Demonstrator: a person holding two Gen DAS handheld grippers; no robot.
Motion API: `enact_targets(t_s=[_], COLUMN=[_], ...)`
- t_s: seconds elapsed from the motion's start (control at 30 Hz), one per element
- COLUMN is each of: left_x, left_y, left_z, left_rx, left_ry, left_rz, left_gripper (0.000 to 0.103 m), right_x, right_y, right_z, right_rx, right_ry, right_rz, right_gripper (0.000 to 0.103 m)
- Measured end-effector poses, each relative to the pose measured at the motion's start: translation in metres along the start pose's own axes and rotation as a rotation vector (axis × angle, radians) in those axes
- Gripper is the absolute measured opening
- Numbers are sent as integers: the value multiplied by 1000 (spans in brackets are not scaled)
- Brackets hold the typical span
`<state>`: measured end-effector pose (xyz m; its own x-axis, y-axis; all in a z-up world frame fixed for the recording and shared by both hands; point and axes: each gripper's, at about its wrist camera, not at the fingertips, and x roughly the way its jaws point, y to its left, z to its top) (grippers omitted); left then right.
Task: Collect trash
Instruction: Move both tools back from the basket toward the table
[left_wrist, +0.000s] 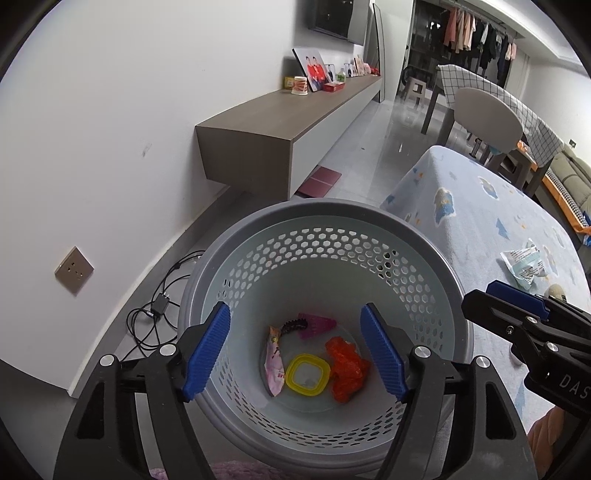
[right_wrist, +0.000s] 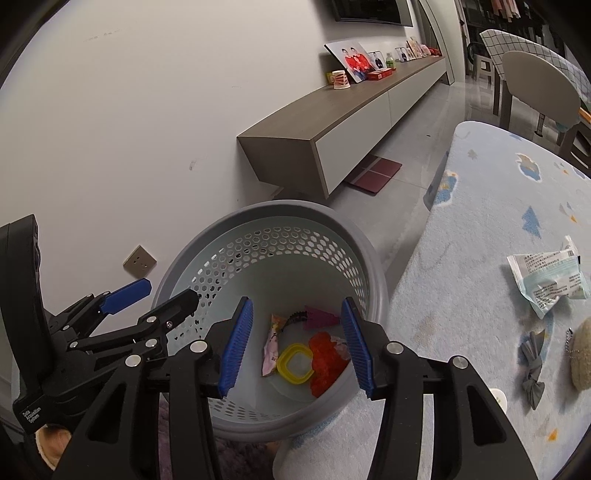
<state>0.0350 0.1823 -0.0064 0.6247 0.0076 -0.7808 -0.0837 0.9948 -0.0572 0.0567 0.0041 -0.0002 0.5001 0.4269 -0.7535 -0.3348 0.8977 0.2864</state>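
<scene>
A grey perforated waste basket (left_wrist: 325, 218) stands on the floor beside a table; it also shows in the right wrist view (right_wrist: 280, 210). Inside lie an orange crumpled wrapper (left_wrist: 345, 369), a yellow square lid ring (left_wrist: 306, 374), a pink snack packet (left_wrist: 275, 363) and a magenta scrap (left_wrist: 317, 323). My left gripper (left_wrist: 295, 354) is open and empty above the basket. My right gripper (right_wrist: 295, 343) is open and empty above it too. A white and teal wrapper (right_wrist: 550, 280) lies on the table's cloth, also in the left wrist view (left_wrist: 524, 264).
The table has a pale blue patterned cloth (right_wrist: 498, 206). A grey bow (right_wrist: 532, 365) and a beige plush keychain (right_wrist: 581, 354) lie on it. A floating wall cabinet (left_wrist: 280, 122), a wall socket (left_wrist: 74, 269) and floor cables (left_wrist: 159, 314) are left. Chairs stand behind.
</scene>
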Motion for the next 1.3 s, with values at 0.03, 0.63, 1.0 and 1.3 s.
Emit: enact_targets(t_s=[0.03,0.63,1.0,1.3], left_x=[0,-10,-18,-23], left_y=[0,-14,-54,-90], left_z=[0,-5,-23,-31], left_rx=[0,40,104,154], left_ry=[-1,-8,4,12], left_rz=[0,-21,-72,-107], left_gripper=[72,79,81,81], right_x=[-1,-46,-86,-110], right_y=[-1,-36,-78,-118], right_z=[-1,-43,-73,-90], right_rx=[5,102,142,180], right_ry=[-1,-40,-76,-82], right_rz=[-3,-81,-164,-217], right_gripper=[48,53,59,59])
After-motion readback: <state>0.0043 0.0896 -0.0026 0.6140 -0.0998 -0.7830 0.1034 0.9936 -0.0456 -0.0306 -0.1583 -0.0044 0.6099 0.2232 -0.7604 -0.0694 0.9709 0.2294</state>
